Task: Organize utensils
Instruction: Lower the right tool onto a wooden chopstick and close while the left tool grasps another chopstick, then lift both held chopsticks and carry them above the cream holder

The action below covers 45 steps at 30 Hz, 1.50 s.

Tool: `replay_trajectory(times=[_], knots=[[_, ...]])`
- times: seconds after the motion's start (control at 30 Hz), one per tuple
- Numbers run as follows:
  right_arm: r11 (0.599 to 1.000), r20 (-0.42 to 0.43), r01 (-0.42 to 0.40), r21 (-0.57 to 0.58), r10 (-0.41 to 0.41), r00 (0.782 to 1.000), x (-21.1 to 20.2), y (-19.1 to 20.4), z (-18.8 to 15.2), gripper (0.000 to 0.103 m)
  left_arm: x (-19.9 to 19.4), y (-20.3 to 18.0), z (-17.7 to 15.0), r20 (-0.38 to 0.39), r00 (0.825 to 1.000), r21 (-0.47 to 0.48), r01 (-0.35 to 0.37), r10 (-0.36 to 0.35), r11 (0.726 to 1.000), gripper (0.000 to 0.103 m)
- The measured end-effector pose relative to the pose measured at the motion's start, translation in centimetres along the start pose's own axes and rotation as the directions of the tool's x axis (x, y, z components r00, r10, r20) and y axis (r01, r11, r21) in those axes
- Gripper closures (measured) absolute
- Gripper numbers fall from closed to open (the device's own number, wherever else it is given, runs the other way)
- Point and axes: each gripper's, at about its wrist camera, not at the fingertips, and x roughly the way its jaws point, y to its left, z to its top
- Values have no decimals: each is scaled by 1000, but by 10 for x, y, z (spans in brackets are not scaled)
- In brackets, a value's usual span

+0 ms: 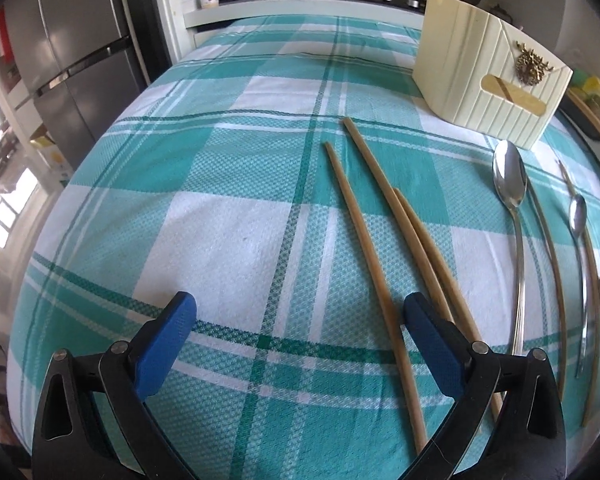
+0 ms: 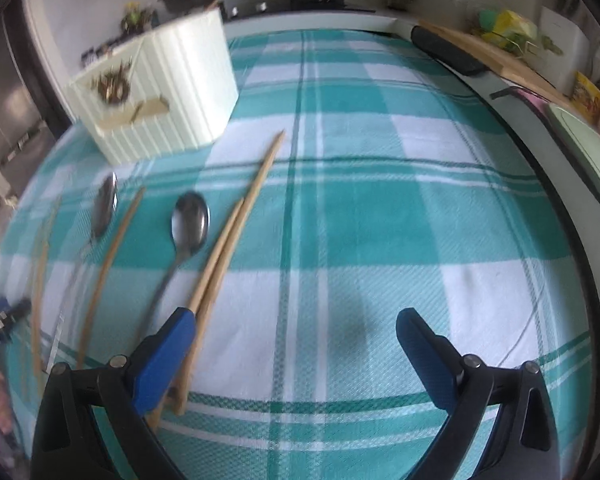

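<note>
Three chopsticks point(image 1: 384, 248) beside left tool point(image 1: 300, 320)

You get soft daylight in both views, strongest from the blown-out window point(image 1: 4, 208) at the left edge of the left wrist picture. That picture is sharp; the spoon point(image 1: 510, 184) carries bright glare. Your right wrist picture is smeared by motion blur, worst near the table's left edge, where the white box point(image 2: 160, 88) looks fuzzy. Fisheye bending curves the tablecloth point(image 2: 380, 208), and both pictures' corners go black.
</note>
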Motion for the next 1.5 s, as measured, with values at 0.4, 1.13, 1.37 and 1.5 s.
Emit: replay_trajectory(times=[0.4,1.13,1.37,1.5], knots=[[998,61,-58,31,56,997,-12,4,7,28,3,-4,3,30,999,-45,-29,31,999,0],[997,-125,68,-47,-74,989,-36,-32,-36,96,-19,32,-3,-86,988,123,139,-129,983,59],[997,-227,-29,-77,11,974,-23,-43,-17,53,5,14,29,-234,957,213,222,-171,952,22],[989,-237,-50,-140,16,971,-7,-37,9,51,22,-2,48,-236,964,274,190,-126,943,23]])
